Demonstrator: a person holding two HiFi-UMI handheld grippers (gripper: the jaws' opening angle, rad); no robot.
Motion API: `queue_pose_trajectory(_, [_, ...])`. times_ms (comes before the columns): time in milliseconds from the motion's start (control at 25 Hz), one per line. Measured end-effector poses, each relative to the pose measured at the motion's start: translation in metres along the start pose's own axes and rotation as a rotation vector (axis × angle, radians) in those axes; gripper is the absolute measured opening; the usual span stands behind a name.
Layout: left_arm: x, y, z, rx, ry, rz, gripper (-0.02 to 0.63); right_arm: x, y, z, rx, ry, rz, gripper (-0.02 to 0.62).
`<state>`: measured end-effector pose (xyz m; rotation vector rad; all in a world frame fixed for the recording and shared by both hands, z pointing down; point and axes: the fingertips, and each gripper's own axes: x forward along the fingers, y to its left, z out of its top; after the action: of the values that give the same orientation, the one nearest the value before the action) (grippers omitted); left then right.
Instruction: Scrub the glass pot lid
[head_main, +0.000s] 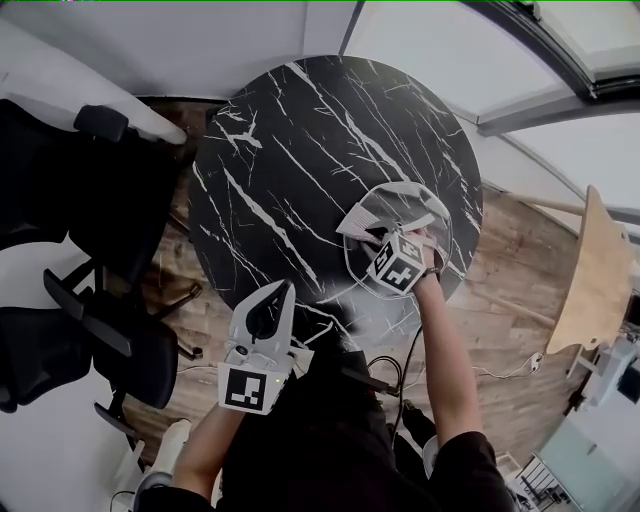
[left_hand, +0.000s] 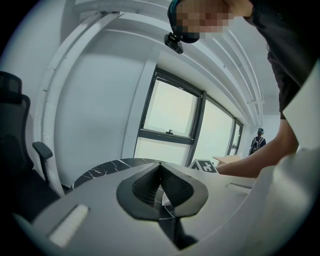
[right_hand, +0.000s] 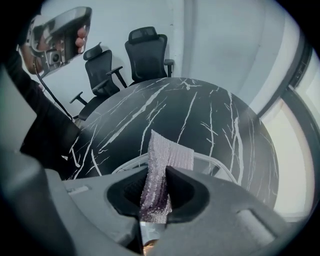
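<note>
Now, right claw (right_hand: 159, 172) clamping cloth (right_hand: 167, 152) over glass lid (right_hand: 209, 158), left claw (left_hand: 160, 165) closed

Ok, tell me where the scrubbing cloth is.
The scrubbing cloth is clamped in the right tongs, over the glass lid near the table's right edge in the head view.

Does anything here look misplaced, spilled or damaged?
Nothing is spilled or broken. The glass pot lid lies close to the near edge of the black marble table, and only the right gripper, shut on a silvery mesh cloth, is over it; the shut, empty left gripper is apart from it.
</note>
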<state>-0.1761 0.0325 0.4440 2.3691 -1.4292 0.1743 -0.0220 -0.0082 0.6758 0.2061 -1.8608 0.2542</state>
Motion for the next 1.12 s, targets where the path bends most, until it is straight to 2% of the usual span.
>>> queue_pose_trajectory(320, [-0.009,-0.005,-0.004,0.007,0.003,-0.013,0.002,0.006,0.031,-0.011,0.008,0.065,-0.086,0.075])
queue_pose_trajectory(680, [-0.008,-0.022,-0.005,0.014,-0.003,-0.045,0.002,0.003,0.069,-0.034,0.013,0.043,-0.126,0.077])
queue_pose_trajectory(1120, [0.004,-0.061,-0.009,0.038,0.023,-0.12,0.002,-0.001,0.123,-0.084,0.061,0.046,-0.089,0.077])
